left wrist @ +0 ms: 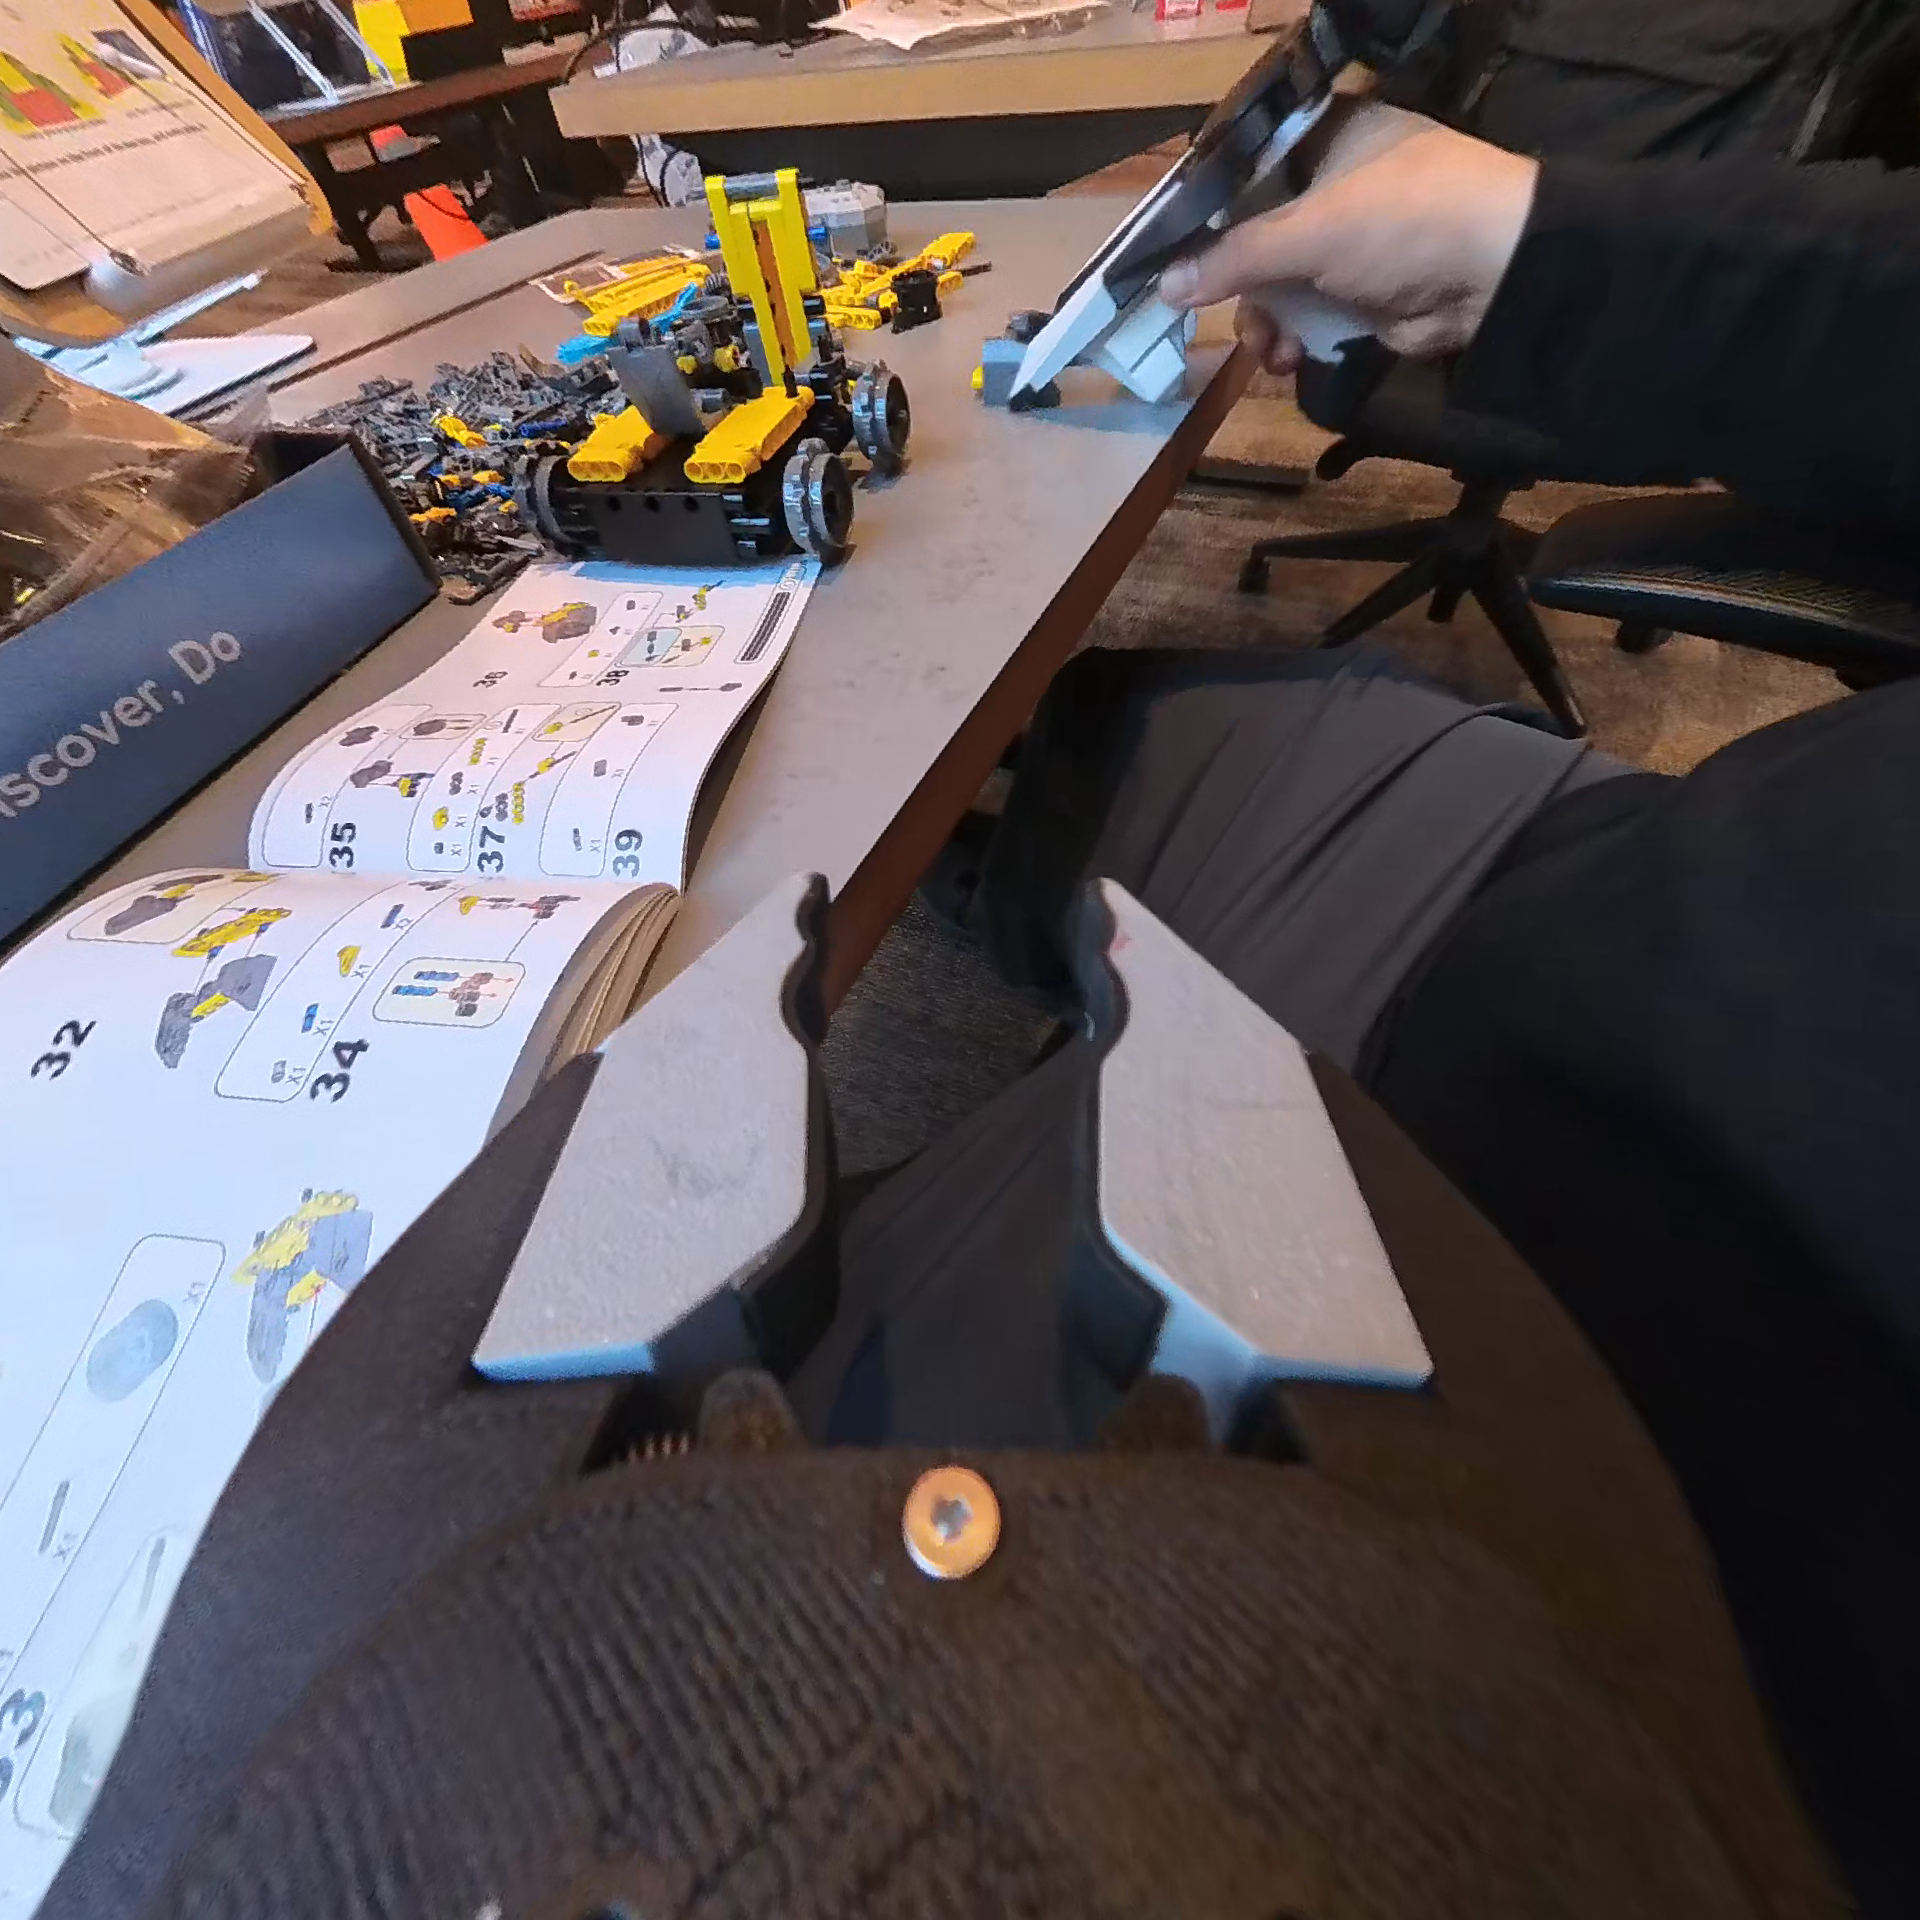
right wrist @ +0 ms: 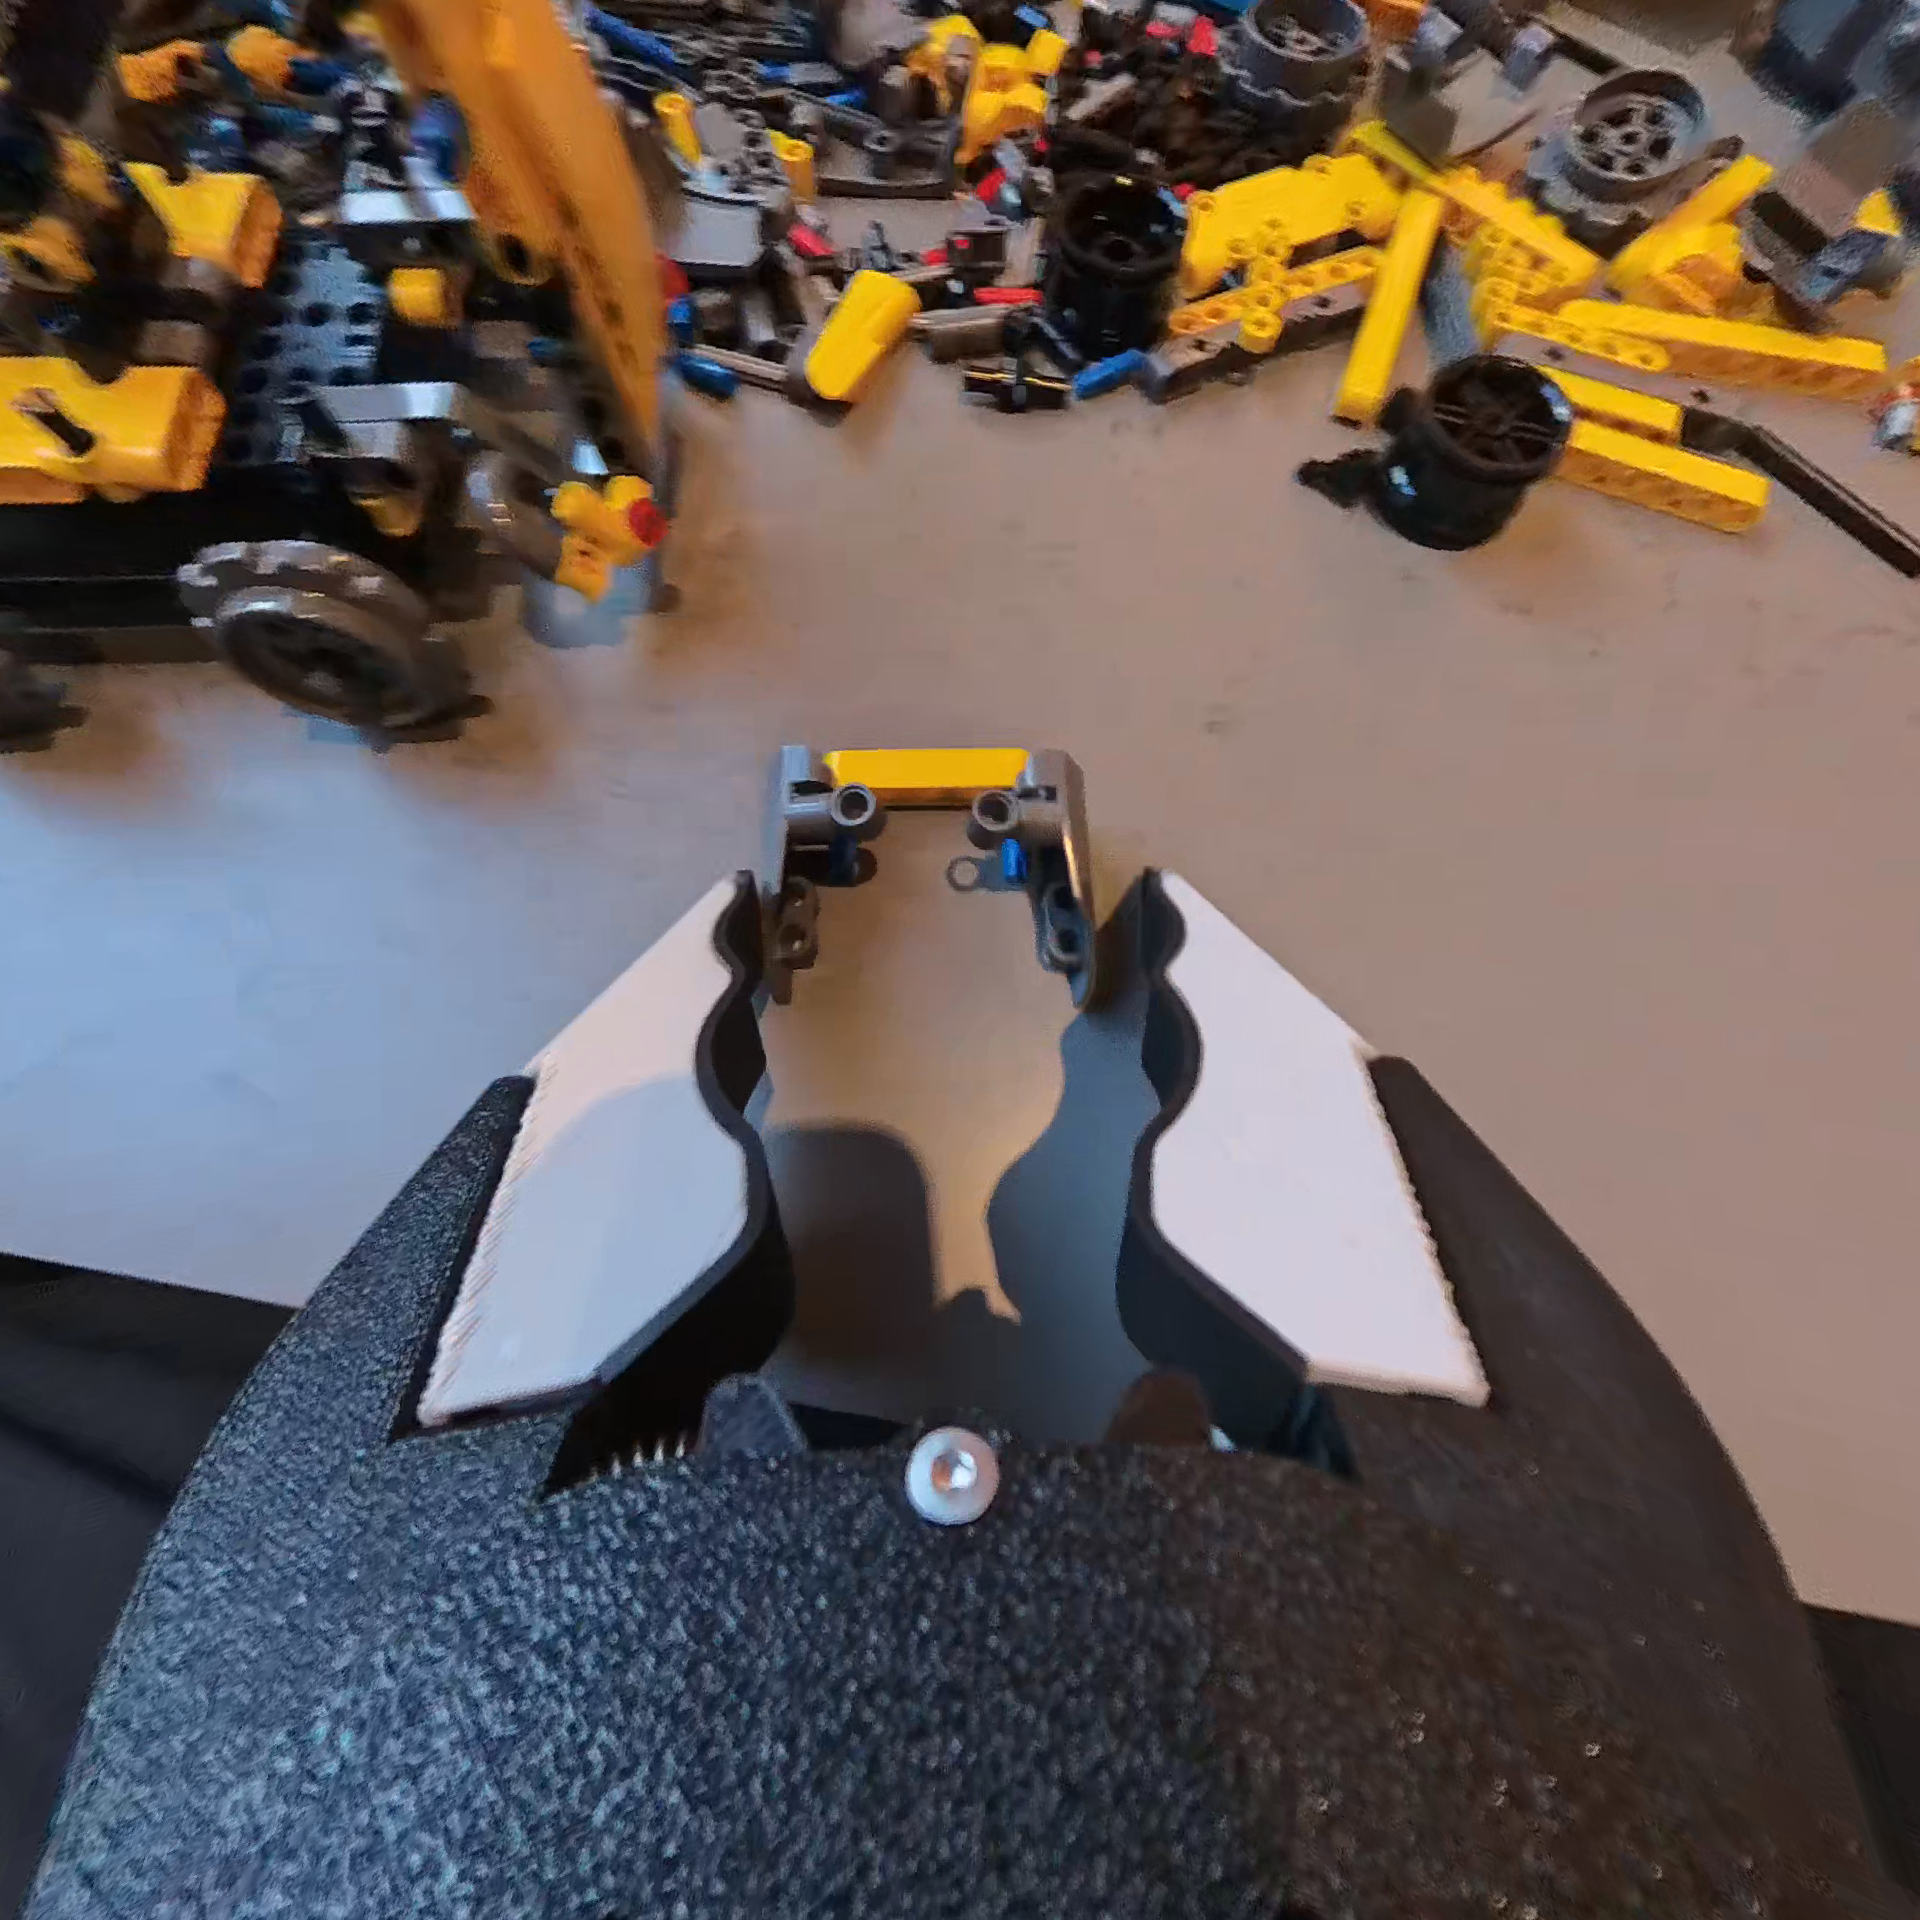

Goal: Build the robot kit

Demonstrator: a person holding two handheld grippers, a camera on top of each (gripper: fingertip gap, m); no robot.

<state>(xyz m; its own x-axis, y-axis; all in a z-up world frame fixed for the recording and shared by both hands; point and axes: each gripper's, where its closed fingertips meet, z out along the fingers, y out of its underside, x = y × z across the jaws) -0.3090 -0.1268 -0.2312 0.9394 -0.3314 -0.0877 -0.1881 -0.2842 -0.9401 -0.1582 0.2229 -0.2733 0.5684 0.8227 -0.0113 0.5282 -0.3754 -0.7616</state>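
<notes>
Technician A: The right gripper [right wrist: 940, 940] is standing spread over the grey laminate table [right wrist: 1351, 831], its jaws flanking but not clamping a small U-shaped grey-and-yellow brick subassembly [right wrist: 928, 831]. One arm of the piece is sitting just beside the left finger [right wrist: 623, 1122]; whether it is touching cannot be told.

Technician B: And the left gripper [left wrist: 961, 935]?

Technician A: It is hanging released and empty off the table's near edge, over the person's dark-trousered lap [left wrist: 1351, 831]. Just inside that edge, the open white instruction booklet [left wrist: 364, 935] is lying flat.

Technician B: Position of the subassembly relative to the table?

Technician A: It is resting near the front edge. Farther in, the half-built yellow-and-black wheeled vehicle [right wrist: 260, 416] is standing to the left, and the loose heap of yellow, black and grey parts [right wrist: 1351, 229] is spreading across the back.

Technician B: Hazards?

Technician A: Judged from this pose, an uneven closure is likely to pinch one arm only, twisting the piece or popping its pins. A push could slide it along the smooth table.

Technician B: Containers?

Technician A: None is holding parts. A dark blue rectangular box [left wrist: 208, 665] is lying beside the booklet; its contents are hidden.
</notes>
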